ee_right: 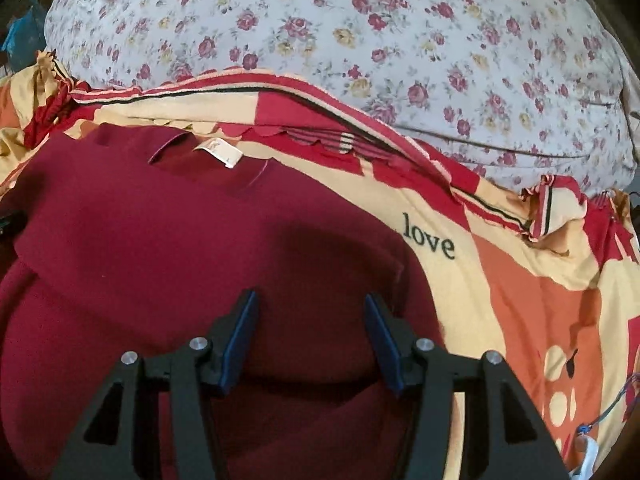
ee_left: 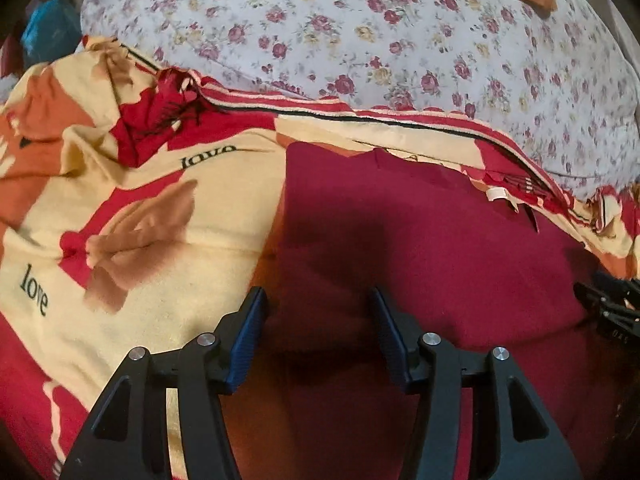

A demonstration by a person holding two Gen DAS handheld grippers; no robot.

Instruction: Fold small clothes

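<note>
**Maroon garment flat on the bed, both grippers parted above it**

The maroon garment [ee_right: 168, 240] lies spread on the patterned blanket [ee_left: 168, 240], deep red and plain, its neckline at the far side with a small white label [ee_right: 219, 153] showing inside the collar. Its cloth looks smooth, with a soft fold near its right edge. The right gripper [ee_right: 310, 332] hangs over it, jaws apart, nothing between them. The left gripper [ee_left: 318, 328] sits over the garment's left edge, likewise parted and empty. Beyond the blanket's striped hem lies a floral sheet [ee_left: 360, 32].
</note>
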